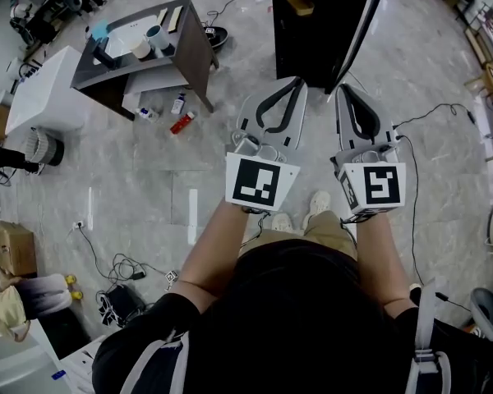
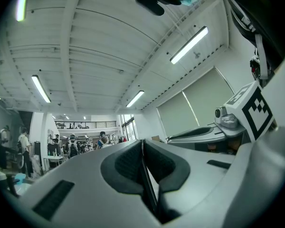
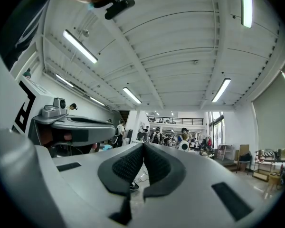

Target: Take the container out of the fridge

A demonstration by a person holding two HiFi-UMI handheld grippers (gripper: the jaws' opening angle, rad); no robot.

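Left hand-held gripper (image 1: 289, 84) and right hand-held gripper (image 1: 346, 90) are both pressed closed, holding nothing. Just ahead of them is the fridge (image 1: 320, 52), where a yellowish container (image 1: 300, 5) seems to sit inside, farther off. Approach stage; next, part the jaws and reach in.

Two grippers are counted: the left gripper (image 1: 289, 89) and the right gripper (image 1: 351, 93). One fridge (image 1: 312, 39) and one dark table (image 1: 195, 56) are seen. Two cups (image 1: 158, 38) are counted on the table, perhaps three bottles (image 1: 181, 123) on the floor, and one cardboard box (image 1: 12, 249).
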